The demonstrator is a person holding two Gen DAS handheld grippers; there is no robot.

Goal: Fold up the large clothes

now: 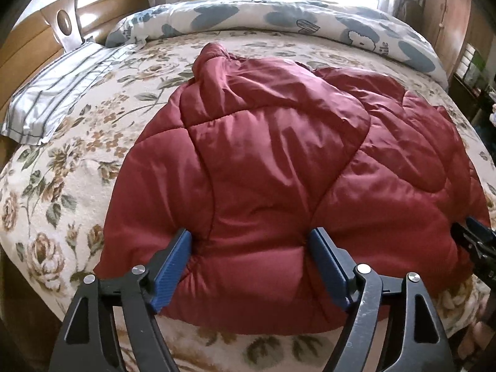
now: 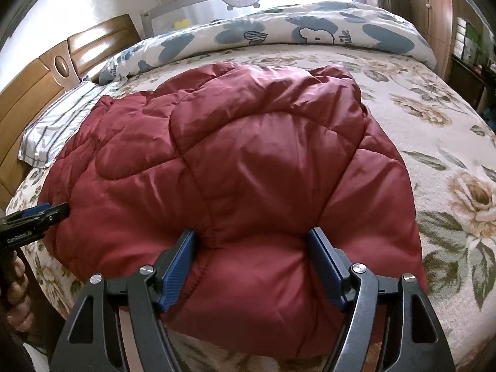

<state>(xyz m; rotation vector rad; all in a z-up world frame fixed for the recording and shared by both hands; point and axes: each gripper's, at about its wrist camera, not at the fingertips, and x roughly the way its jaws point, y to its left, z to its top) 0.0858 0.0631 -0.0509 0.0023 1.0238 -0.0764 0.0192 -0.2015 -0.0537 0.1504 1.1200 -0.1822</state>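
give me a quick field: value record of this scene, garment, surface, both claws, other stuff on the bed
garment: dark red quilted jacket, lying puffy and rumpled
surface: floral bedspread
left claw: open, fingers either side of the jacket's near edge
right claw: open, fingers either side of the same near edge
far side: blue and white duvet
left side: striped pillow by the wooden headboard
fold state: not yet neatly folded

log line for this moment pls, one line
left gripper: open, straddling near edge | right gripper: same | puffy dark-red quilted jacket: bunched on floral bedspread
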